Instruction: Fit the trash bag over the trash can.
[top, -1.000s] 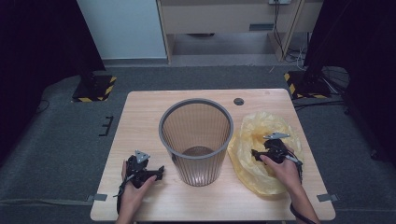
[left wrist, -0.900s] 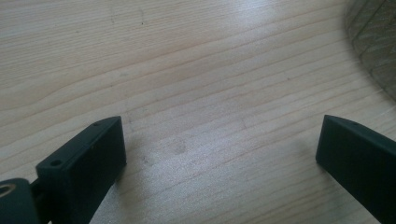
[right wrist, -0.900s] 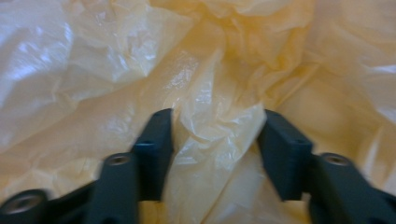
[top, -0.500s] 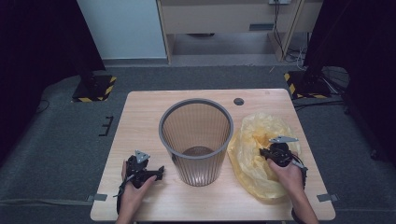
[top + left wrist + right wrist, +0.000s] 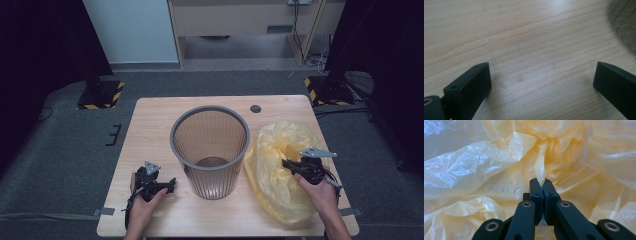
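- Table [image 5: 165, 115]: pale wood, seen whole from the high view, standing on grey carpet; a small dark round fitting [image 5: 256, 108] sits near its far edge.
- Bin [image 5: 210, 150]: grey mesh wastebasket, upright at the middle of the table. The high view looks into it: a bare round bottom, no liner. The left gripper view catches a sliver of its mesh wall [image 5: 624, 22] at the upper right corner.
- Bag [image 5: 280, 170]: thin yellow plastic, crumpled and heaped on the table's right part, its left edge just beside or against the bin wall; which of the two cannot be told. Whether anything lies inside cannot be told.
- Right gripper [image 5: 286, 163]: held over the bag, jaws pointing left toward the bin. The right gripper view gives the detail that the high view lacks: the jaws [image 5: 540, 180] have just closed and stand pressed together on a thin pleat of the bag [image 5: 486, 170], which rises as a taut ridge from the tips.
- Left gripper [image 5: 172, 183]: at the near left of the table, beside the bin, pointing right. The left gripper view shows its jaws spread wide, with bare wood grain [image 5: 529, 50] between them and nothing held.
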Available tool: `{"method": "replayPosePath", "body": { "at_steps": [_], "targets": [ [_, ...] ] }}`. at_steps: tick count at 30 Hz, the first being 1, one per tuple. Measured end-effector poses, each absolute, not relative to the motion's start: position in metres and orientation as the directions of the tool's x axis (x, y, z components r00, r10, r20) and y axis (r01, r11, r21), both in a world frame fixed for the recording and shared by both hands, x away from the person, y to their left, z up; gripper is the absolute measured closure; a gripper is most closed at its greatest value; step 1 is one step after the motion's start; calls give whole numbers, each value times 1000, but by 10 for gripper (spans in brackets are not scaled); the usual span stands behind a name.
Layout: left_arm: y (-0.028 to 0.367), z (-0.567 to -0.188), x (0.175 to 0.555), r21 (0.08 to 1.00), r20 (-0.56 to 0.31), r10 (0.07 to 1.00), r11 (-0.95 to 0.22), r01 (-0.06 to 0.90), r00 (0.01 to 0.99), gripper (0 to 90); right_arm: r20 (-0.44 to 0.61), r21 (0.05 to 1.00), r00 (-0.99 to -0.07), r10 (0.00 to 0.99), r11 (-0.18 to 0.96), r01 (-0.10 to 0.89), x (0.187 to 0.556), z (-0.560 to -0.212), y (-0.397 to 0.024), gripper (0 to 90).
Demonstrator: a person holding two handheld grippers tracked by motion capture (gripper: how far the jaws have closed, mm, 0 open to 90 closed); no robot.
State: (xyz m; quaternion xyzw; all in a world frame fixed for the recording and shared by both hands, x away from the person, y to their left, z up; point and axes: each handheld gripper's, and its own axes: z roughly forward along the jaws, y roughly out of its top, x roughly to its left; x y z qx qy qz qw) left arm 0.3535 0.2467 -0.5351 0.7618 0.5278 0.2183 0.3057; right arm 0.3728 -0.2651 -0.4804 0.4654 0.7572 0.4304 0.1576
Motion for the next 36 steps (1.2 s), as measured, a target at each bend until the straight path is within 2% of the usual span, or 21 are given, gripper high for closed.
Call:
{"method": "replayPosePath", "body": {
  "at_steps": [11, 36],
  "targets": [
    [247, -535, 353, 696, 10, 938, -256, 671, 348, 8, 177, 839, -555, 813, 170, 517, 355, -455, -274, 891],
    [247, -535, 353, 696, 10, 938, -256, 671, 348, 8, 196, 883, -578, 792, 114, 456, 331, -421, -294, 892]
  ]
}}
